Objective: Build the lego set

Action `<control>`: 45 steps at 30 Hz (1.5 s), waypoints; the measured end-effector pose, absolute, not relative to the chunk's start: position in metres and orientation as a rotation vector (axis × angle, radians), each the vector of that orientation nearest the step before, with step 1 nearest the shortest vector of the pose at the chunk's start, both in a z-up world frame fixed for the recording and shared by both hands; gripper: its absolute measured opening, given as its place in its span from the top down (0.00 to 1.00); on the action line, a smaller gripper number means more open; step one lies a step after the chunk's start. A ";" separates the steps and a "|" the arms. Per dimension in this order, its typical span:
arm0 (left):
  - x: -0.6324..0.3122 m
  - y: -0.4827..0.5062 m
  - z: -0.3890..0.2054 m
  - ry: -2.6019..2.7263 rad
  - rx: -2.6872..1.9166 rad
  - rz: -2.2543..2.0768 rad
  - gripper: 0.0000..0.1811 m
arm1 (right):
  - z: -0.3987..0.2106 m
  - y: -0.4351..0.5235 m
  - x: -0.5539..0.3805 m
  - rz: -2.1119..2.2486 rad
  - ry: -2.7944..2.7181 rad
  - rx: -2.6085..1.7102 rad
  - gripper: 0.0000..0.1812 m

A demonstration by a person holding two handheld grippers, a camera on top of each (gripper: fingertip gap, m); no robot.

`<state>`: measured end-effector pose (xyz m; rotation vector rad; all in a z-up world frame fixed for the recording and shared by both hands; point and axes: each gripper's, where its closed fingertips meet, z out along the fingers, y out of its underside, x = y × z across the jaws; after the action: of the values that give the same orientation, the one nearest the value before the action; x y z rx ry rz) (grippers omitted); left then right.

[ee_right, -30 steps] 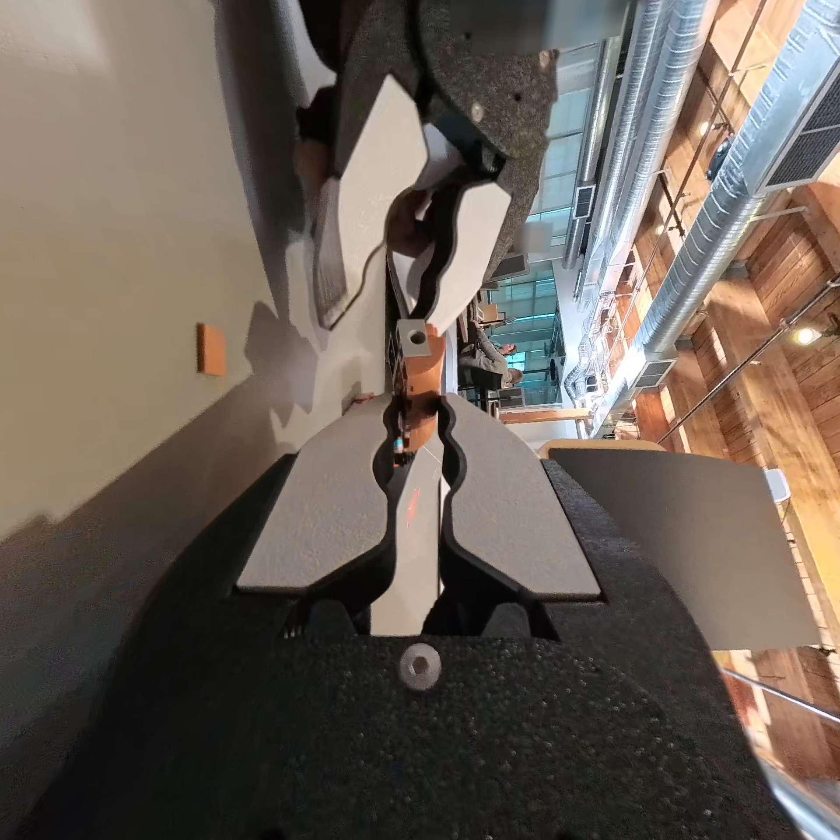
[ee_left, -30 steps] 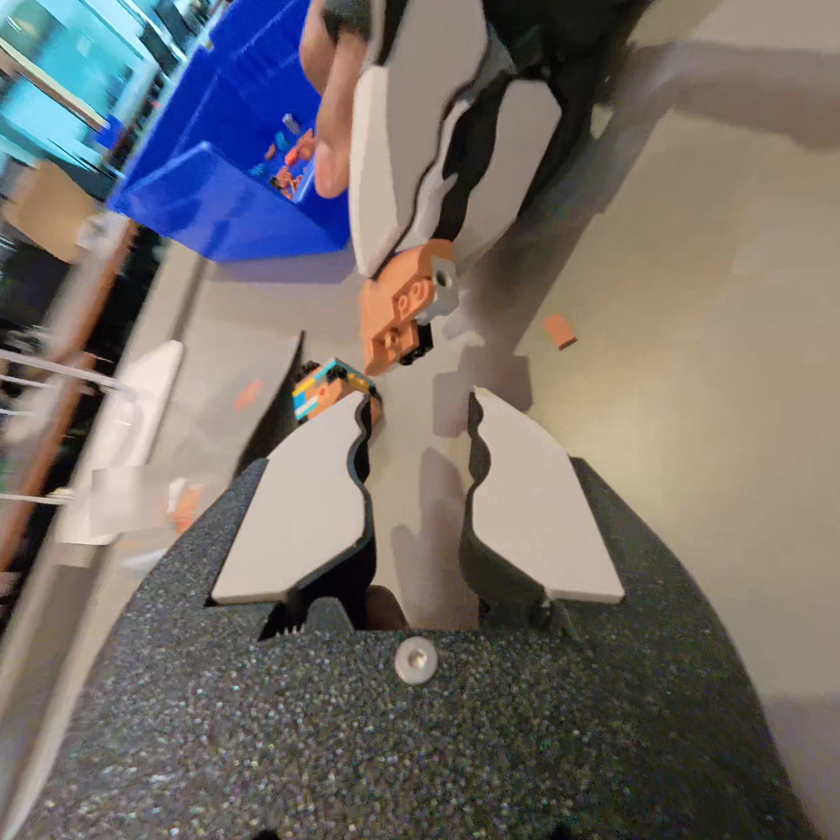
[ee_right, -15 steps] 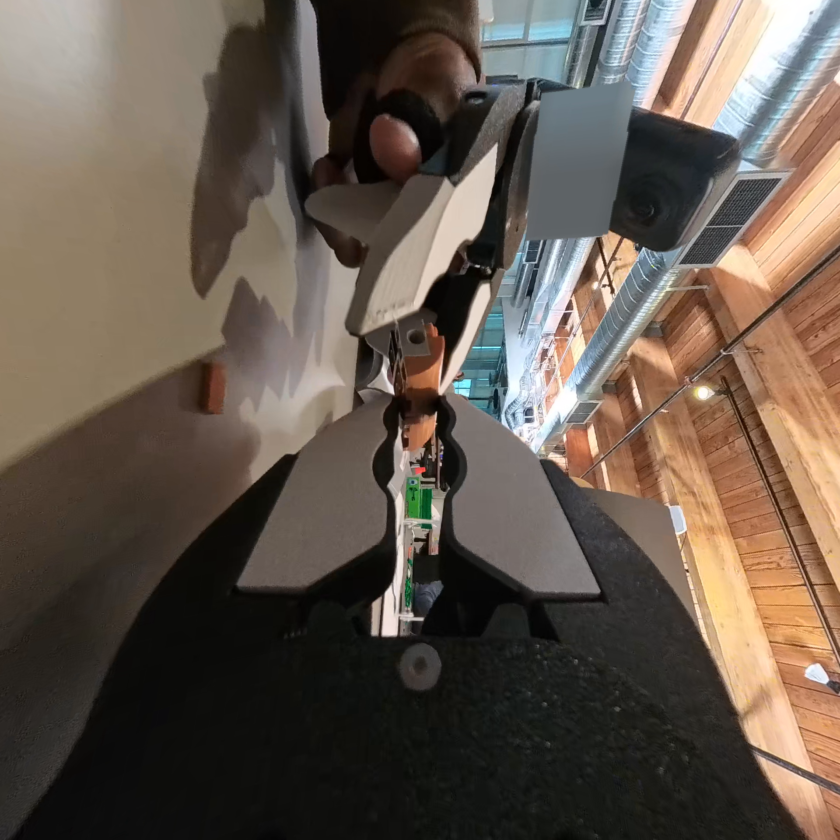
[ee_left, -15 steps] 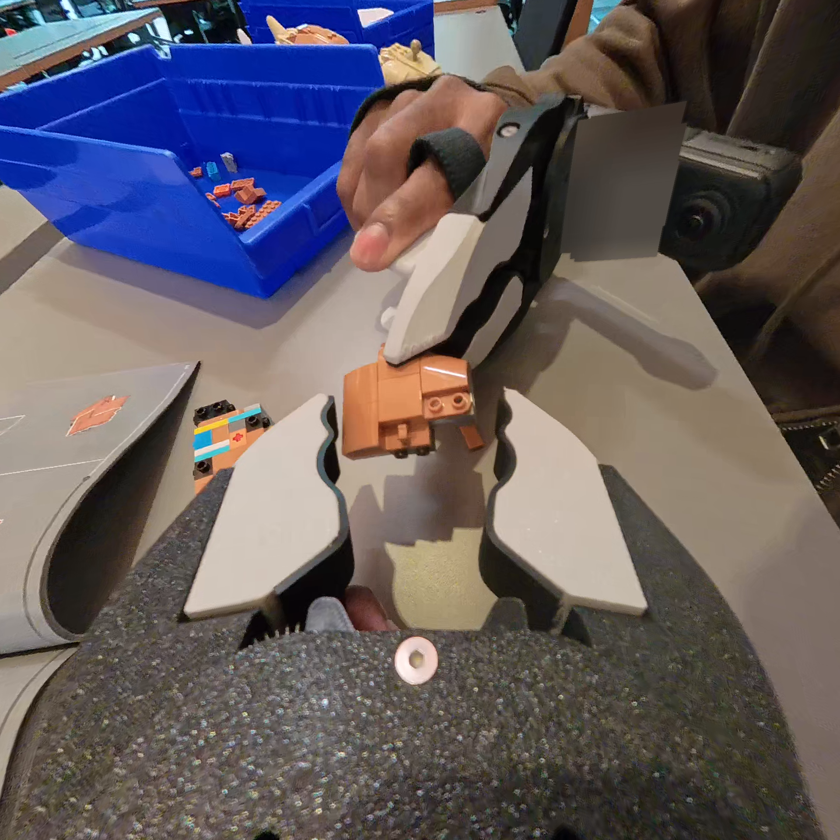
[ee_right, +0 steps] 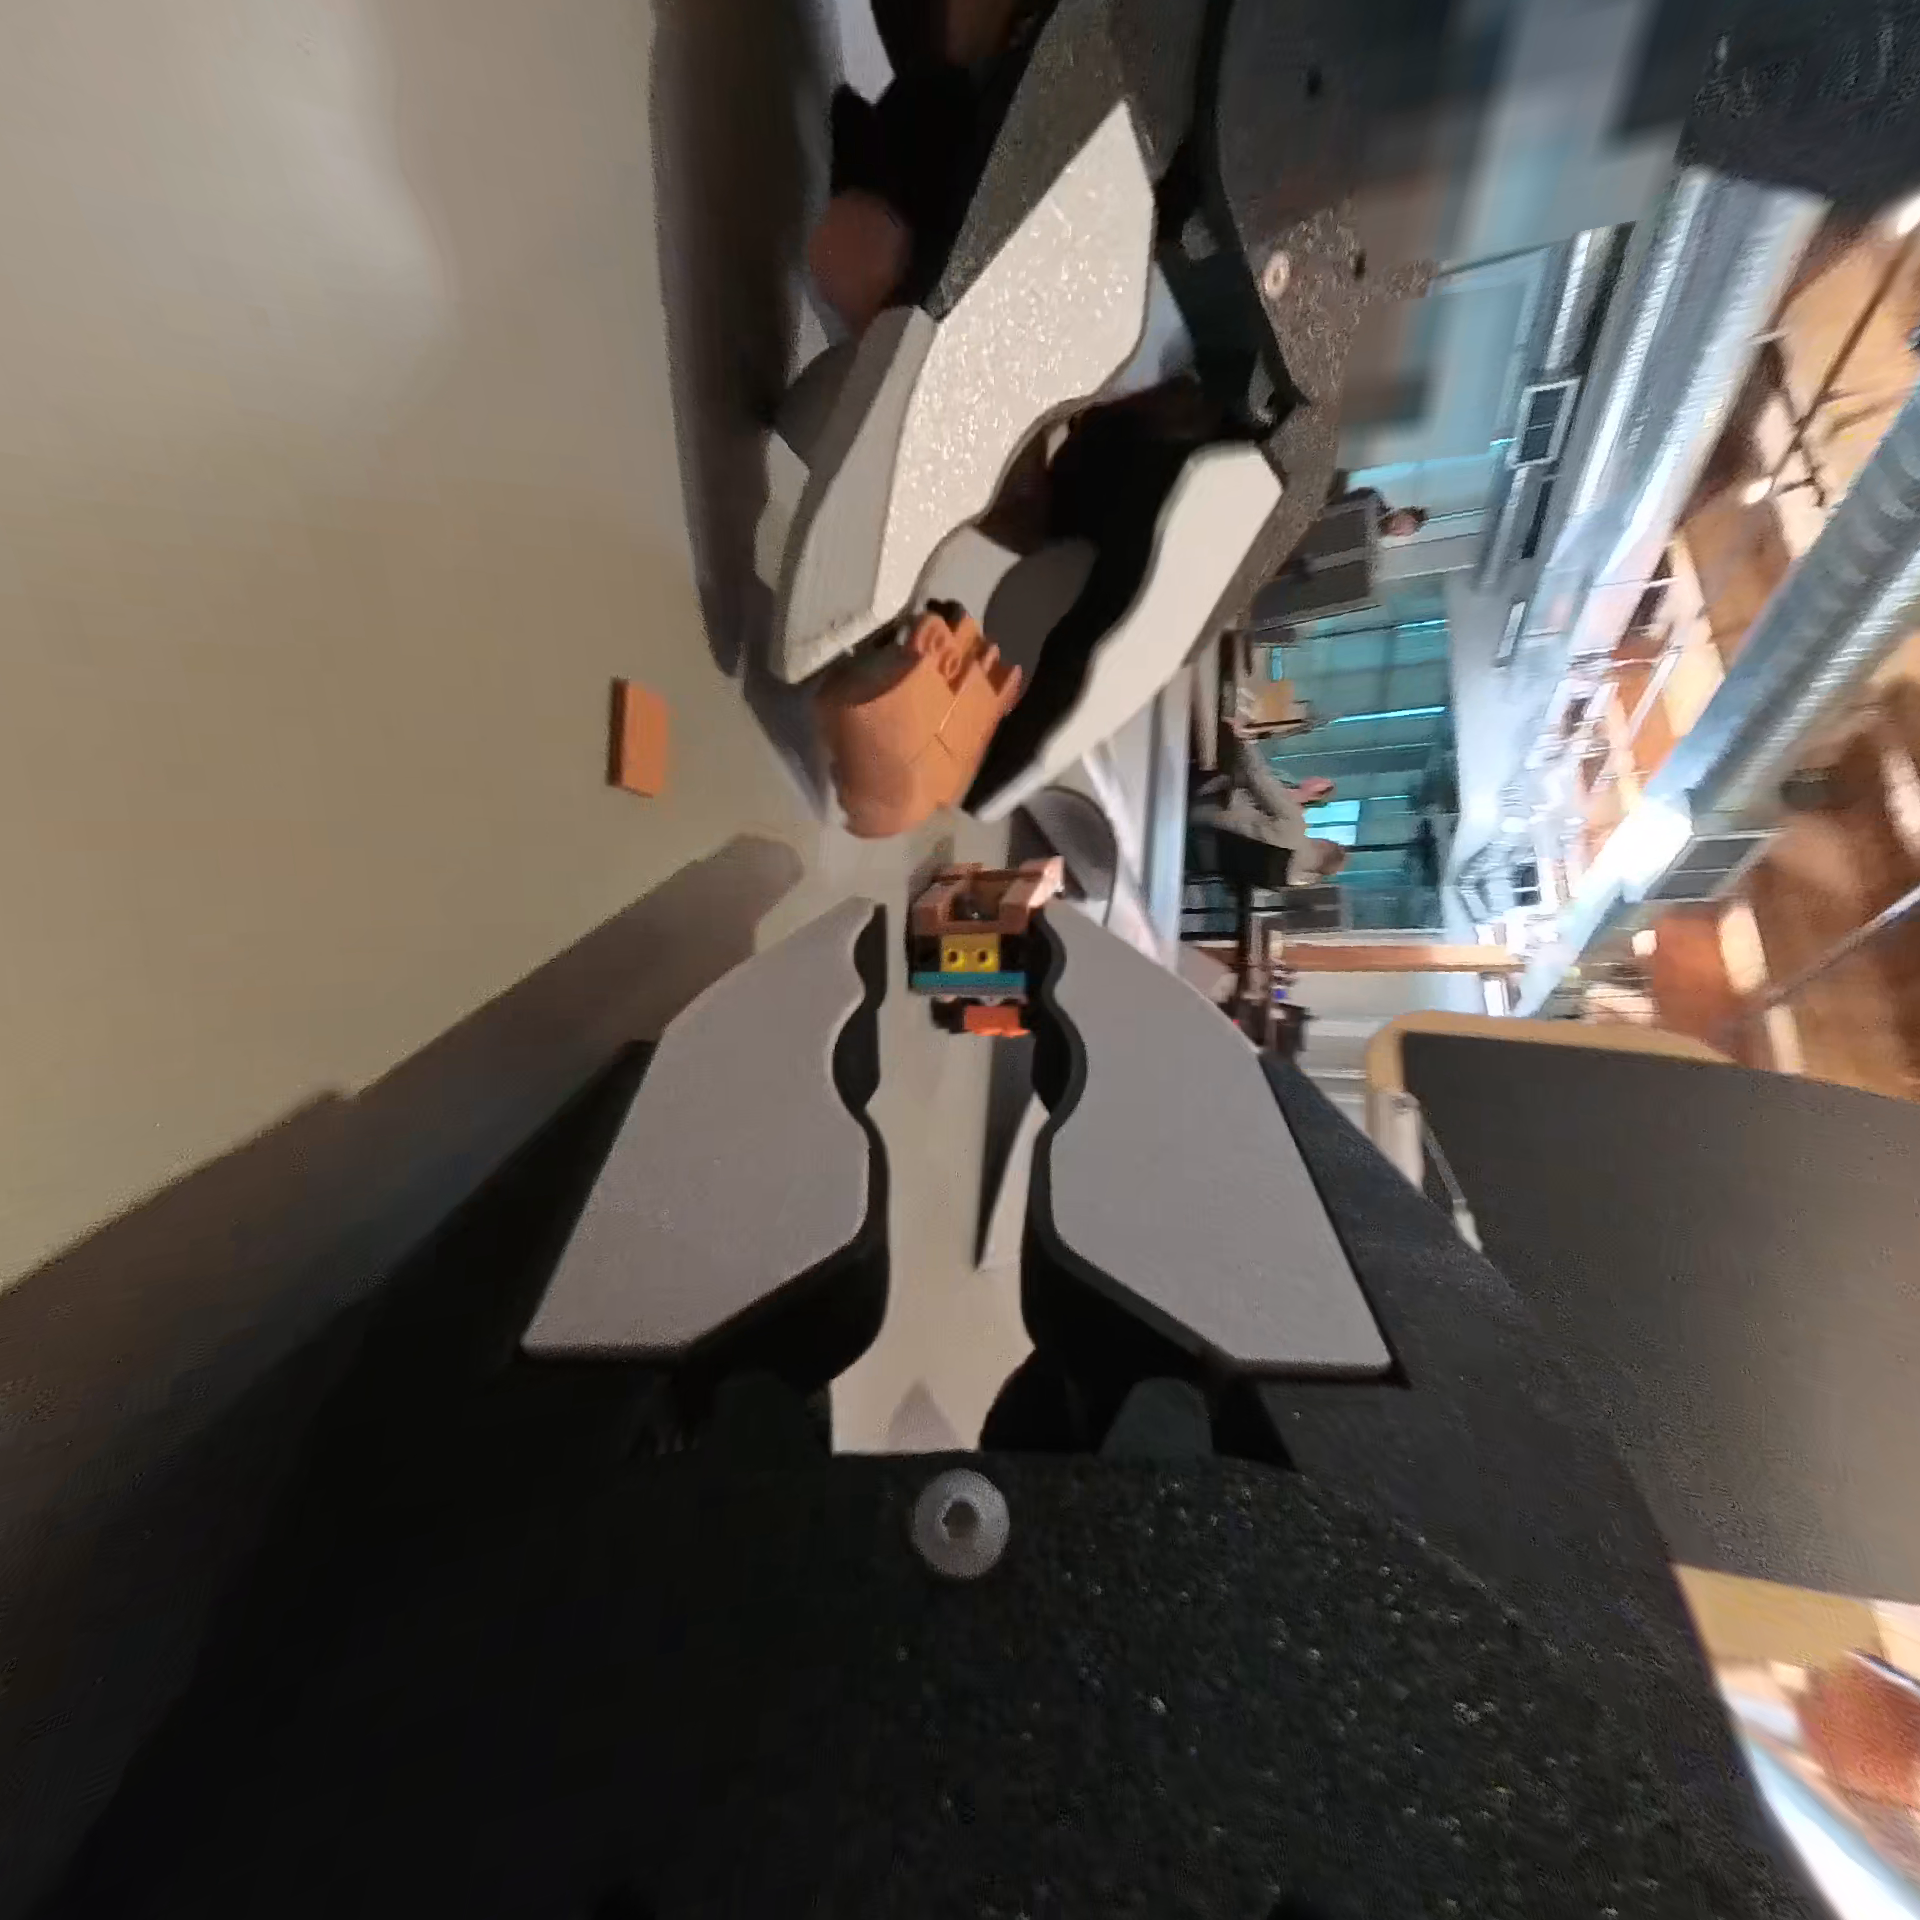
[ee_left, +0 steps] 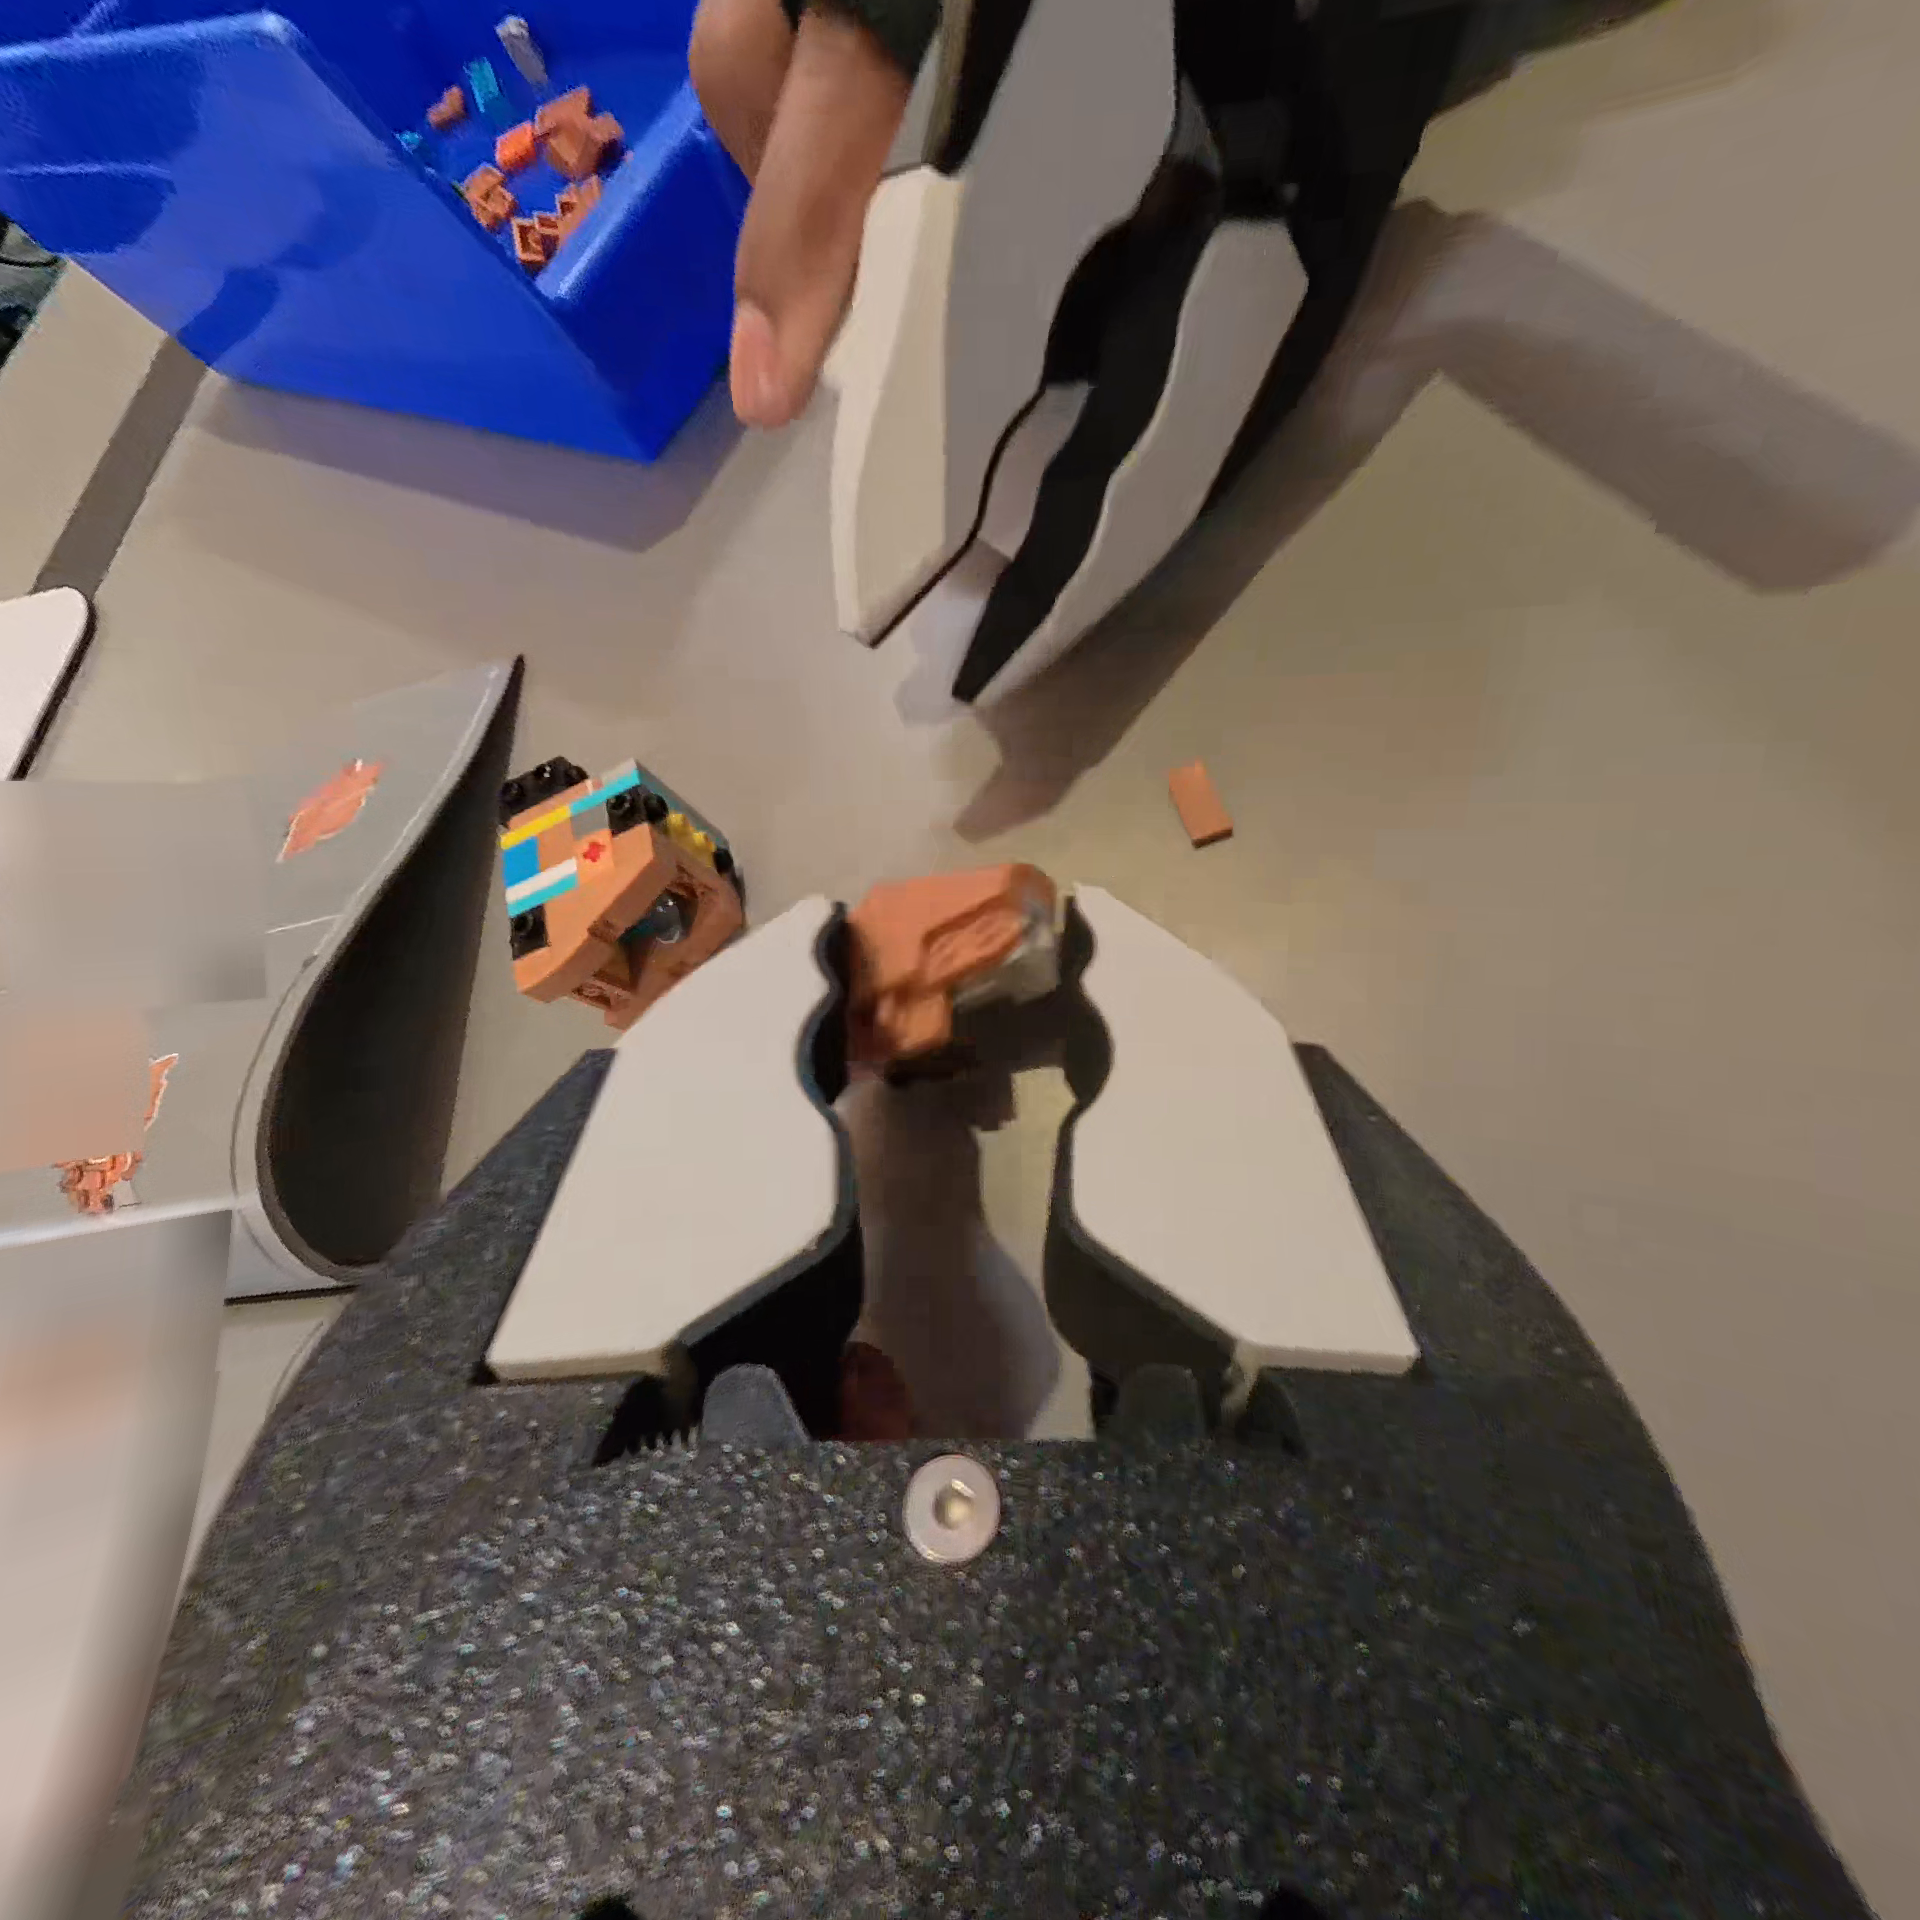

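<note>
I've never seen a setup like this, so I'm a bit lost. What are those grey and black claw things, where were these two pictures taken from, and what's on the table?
A person holds a tool in each hand. Each tool ends in a two-finger gripper, with a camera looking along the fingers. One picture comes from the left gripper, the other from the right gripper, which is tipped sideways. The left gripper is shut on a small brown lego piece. The right gripper is open and empty. On the grey table lie a multicoloured lego build, a flat brown tile, an open instruction booklet and a blue bin of loose bricks.
</note>
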<state>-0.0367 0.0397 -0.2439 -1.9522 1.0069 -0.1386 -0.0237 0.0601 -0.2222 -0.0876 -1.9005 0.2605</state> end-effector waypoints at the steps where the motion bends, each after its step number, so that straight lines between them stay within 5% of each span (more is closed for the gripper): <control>1: -0.037 0.039 -0.245 1.010 -1.956 -0.135 0.81 | -0.224 0.062 -0.021 0.305 -1.932 -0.125 0.89; 11: -0.039 0.032 -0.240 0.984 -1.978 -0.241 0.75 | -0.240 0.041 -0.005 0.762 -2.223 -0.528 0.90; 28: -0.032 0.027 -0.226 0.949 -1.934 -0.361 0.75 | -0.259 0.020 0.003 0.920 -2.487 -0.881 0.95; 45: -0.030 0.024 -0.223 0.969 -1.915 -0.364 0.75 | -0.247 0.021 -0.007 0.952 -2.363 -0.804 0.96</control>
<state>-0.0296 0.0239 -0.2232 -1.9146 0.9688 -0.3635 -0.0069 0.0210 -0.2471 -0.8037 -2.3632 0.9516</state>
